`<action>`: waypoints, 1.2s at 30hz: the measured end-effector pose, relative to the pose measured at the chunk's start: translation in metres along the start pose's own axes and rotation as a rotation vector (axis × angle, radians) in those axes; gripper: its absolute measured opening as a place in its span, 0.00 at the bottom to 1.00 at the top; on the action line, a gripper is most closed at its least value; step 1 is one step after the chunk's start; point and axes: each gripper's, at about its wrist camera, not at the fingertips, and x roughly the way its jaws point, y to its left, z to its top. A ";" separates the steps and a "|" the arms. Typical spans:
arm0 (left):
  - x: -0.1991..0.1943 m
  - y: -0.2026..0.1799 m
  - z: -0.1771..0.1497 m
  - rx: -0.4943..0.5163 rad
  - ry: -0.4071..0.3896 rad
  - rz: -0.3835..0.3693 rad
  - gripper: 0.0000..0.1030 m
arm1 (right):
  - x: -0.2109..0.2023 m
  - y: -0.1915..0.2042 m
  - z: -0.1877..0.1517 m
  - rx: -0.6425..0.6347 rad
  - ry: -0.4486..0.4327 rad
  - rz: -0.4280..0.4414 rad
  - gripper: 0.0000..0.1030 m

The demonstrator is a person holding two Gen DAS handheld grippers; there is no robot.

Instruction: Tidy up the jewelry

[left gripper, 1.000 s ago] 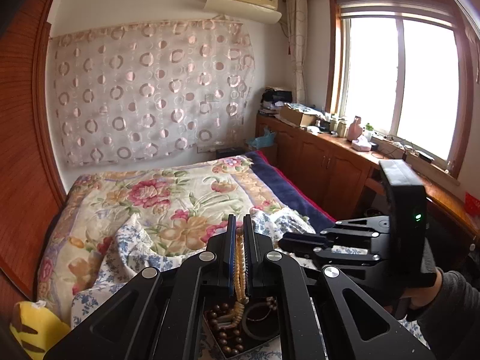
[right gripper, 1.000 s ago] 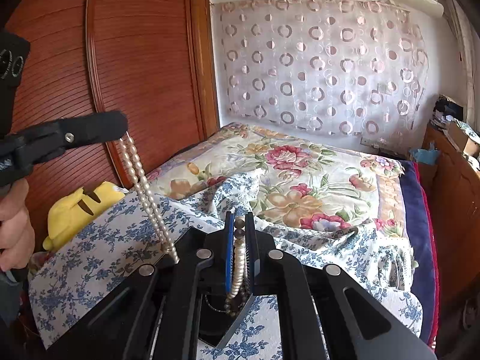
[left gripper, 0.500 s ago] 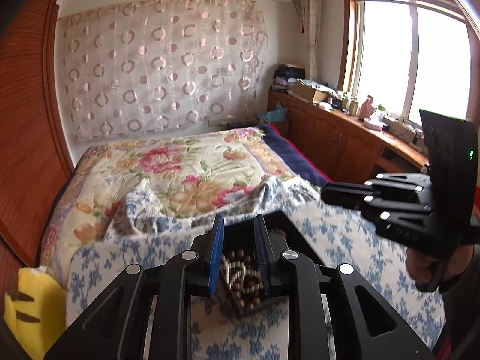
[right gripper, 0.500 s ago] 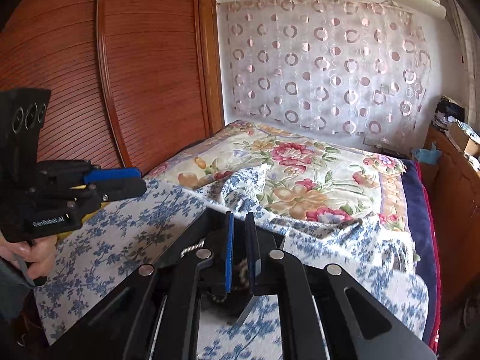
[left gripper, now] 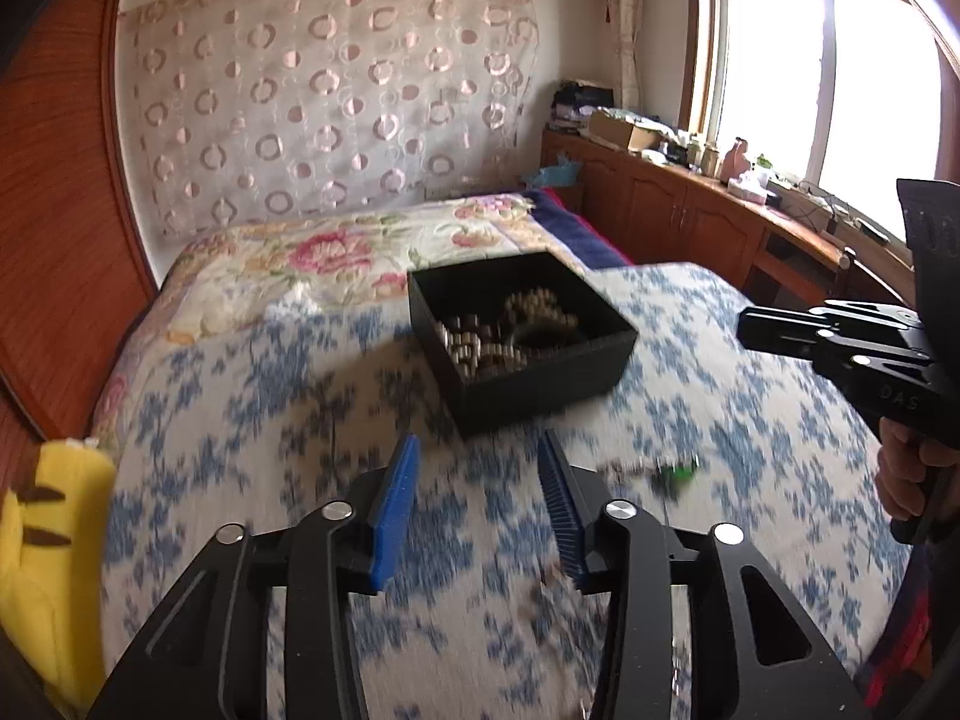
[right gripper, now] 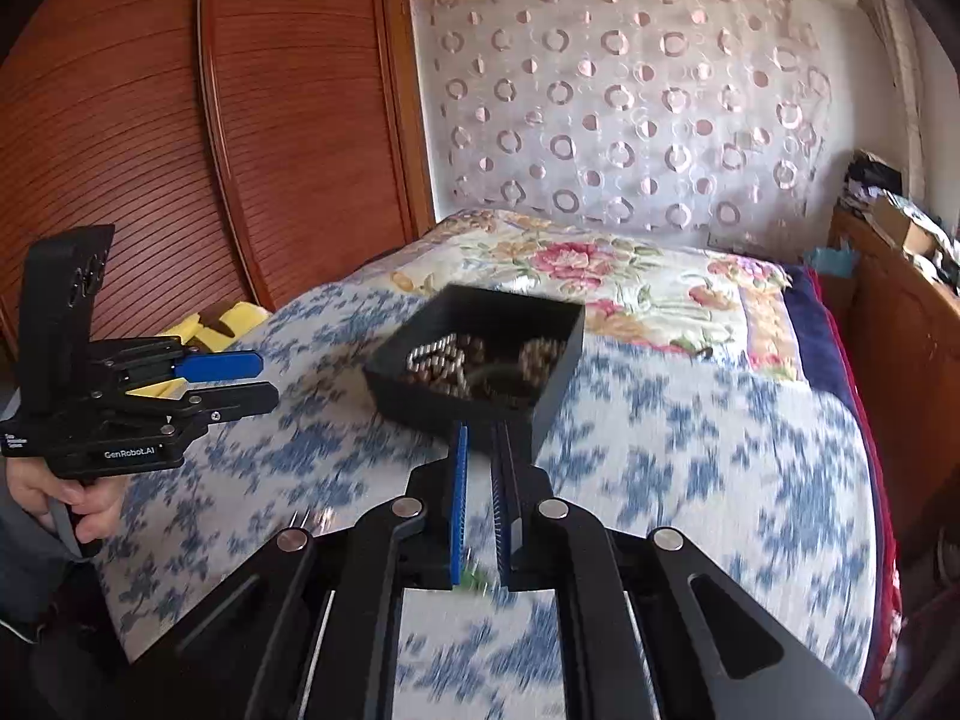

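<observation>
Left gripper angled down over blue-flowered sheet, jaws apart, just been opening, nothing between them. Right gripper angled down likewise, jaws nearly shut and empty. Ahead on sheet, black box holding bead jewelry; small green piece loose nearby, yellow plush at left edge.

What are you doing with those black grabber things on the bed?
A person is tidying jewelry on the bed with a gripper in each hand. The black box on the blue-flowered cover already holds bead strings. The left gripper has just been opening, with nothing between its blue pads. The right gripper is nearly shut and empty too. A small green piece lies loose on the cover in front of the box, not yet put away.
</observation>
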 end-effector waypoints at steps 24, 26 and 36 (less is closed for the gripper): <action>-0.017 -0.002 -0.070 -0.021 0.056 0.023 0.68 | 0.050 0.073 -0.054 0.016 0.207 0.165 0.16; -0.017 -0.002 -0.071 -0.024 0.055 0.021 0.68 | 0.056 0.074 -0.055 0.025 0.231 0.169 0.16; -0.018 -0.002 -0.074 -0.022 0.052 0.016 0.68 | 0.064 0.079 -0.057 0.032 0.267 0.199 0.16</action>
